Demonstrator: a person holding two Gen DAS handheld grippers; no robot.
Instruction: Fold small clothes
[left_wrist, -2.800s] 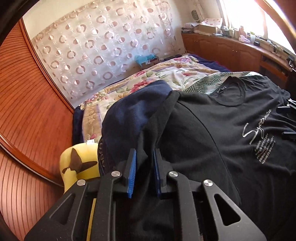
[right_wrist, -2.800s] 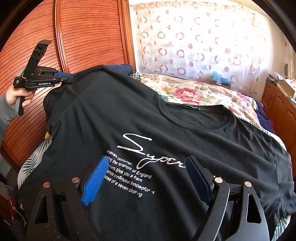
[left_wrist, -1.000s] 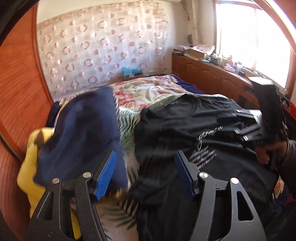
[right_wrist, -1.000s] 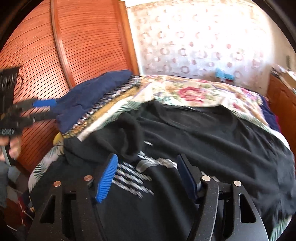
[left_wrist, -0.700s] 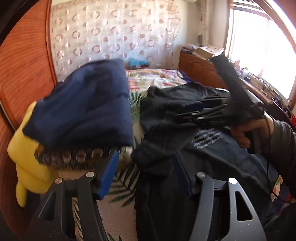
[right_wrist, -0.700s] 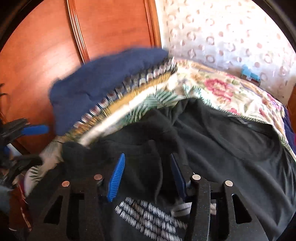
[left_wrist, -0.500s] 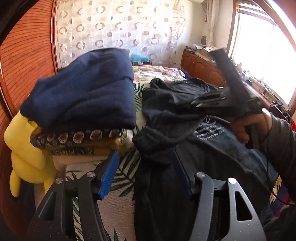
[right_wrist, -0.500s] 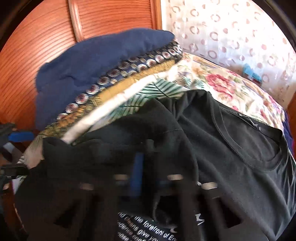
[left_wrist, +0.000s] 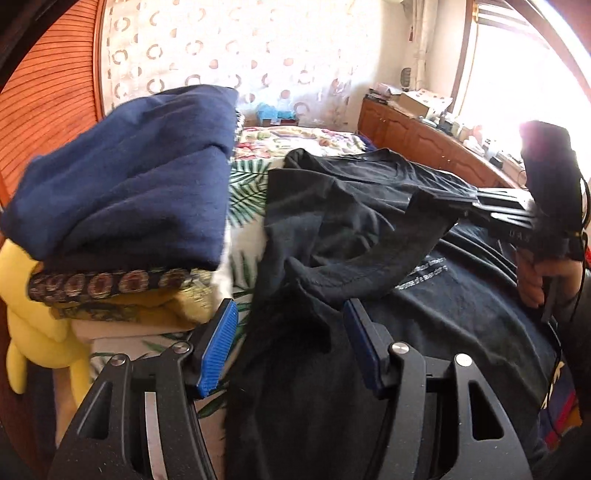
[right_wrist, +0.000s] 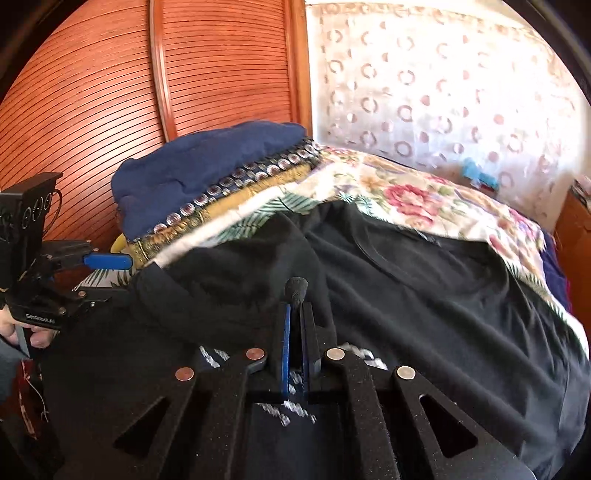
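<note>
since before, right claw (right_wrist: 294, 325) clamped one black shirt (right_wrist: 424, 295); left claw (left_wrist: 290, 347) gapes.

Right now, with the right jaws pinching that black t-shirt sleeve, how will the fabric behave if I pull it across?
Probably floppy: the black t-shirt already sags in loose folds where the right gripper pinches it. It looks light, so a pull should drag it easily over the bedspread. The sleeve fold may slump once released.

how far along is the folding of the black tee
Done: a folded stack sits beside it. In hand: the right gripper is shut on the black tee, its sleeve edge pulled inward; the left gripper is open. Left: the rest lies spread on the bed.
</note>
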